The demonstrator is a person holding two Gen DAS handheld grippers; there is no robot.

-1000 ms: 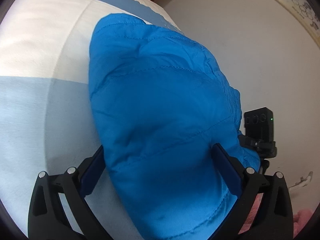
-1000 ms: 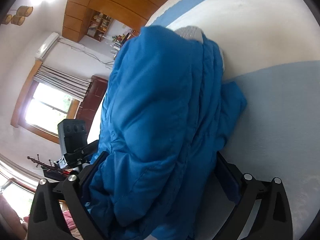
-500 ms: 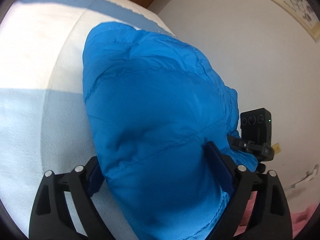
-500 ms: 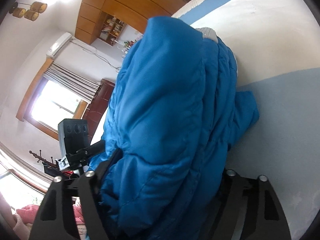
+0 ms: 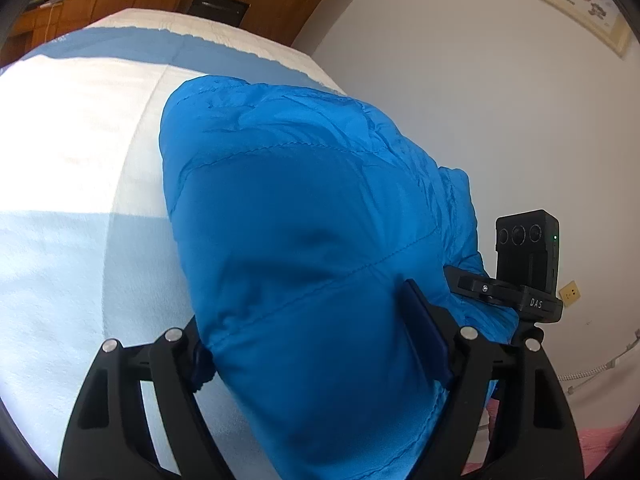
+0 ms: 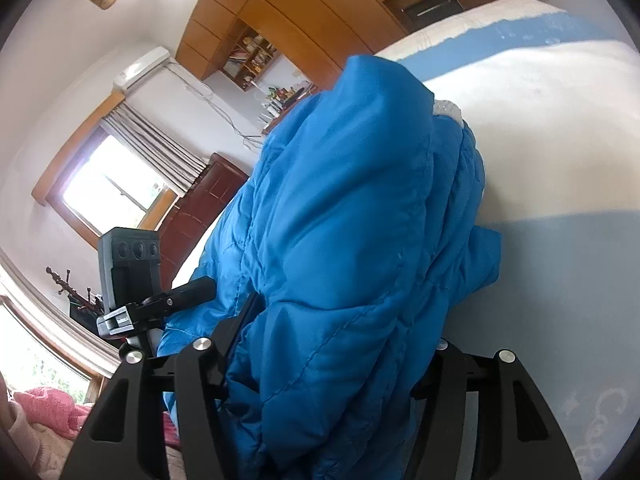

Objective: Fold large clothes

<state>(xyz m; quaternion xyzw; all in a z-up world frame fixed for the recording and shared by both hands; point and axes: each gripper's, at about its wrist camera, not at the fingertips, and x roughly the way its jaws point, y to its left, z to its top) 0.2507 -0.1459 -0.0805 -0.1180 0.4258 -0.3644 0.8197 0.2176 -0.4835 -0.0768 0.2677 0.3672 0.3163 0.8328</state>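
A puffy blue quilted jacket [image 5: 304,208] lies bunched on a bed [image 5: 72,168] with a white and pale blue cover. My left gripper [image 5: 312,344] is closing on the jacket's near end. Its right pad [image 5: 424,332] presses into the padding, and its left pad is hidden behind the fabric. In the right wrist view the same jacket [image 6: 360,216] rises in thick folds, with a bit of grey lining [image 6: 448,110] at the top. My right gripper [image 6: 336,352] is closing on a thick fold that fills the gap between its fingers.
A black sensor box on a clamp stand [image 5: 526,256] stands close beside the jacket, seen also in the right wrist view as the sensor box [image 6: 130,264]. Beyond it are a white wall [image 5: 460,100], wooden cabinets [image 6: 304,12], a window [image 6: 104,192] and pink bedding [image 6: 48,404].
Both pairs of jaws have narrowed onto the jacket. Both grippers have risen and tilted, lifting the near end, so more of the room shows above the bed.
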